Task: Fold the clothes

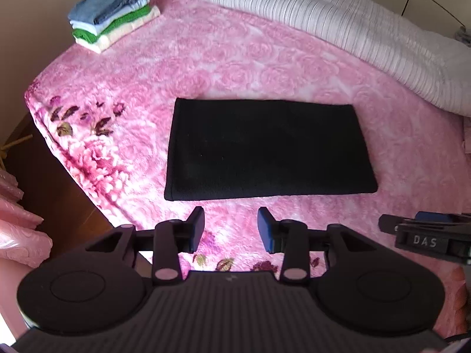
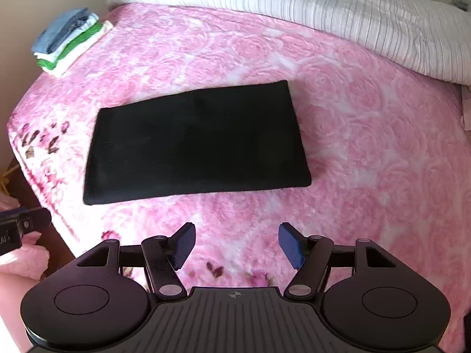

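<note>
1. One folded black garment (image 1: 269, 150) lies flat mid-bed on the pink blanket (image 1: 235, 58), long axis running left to right.
2. Left claw (image 1: 230, 229) and right claw (image 2: 237, 245) hover open, empty.

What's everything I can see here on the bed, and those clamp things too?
black garment: one, black, folded into a flat rectangle, middle of the bed
stack of folded clothes: one pile, blue, green and cream layers, far left corner of the bed
blanket: one, pink with a rose pattern, covering the bed
quilt: one, white with thin stripes, bunched along the far side
left gripper: one, black with blue pads, open, empty, near the garment's near edge
right gripper: one, black with blue pads, open, empty
</note>
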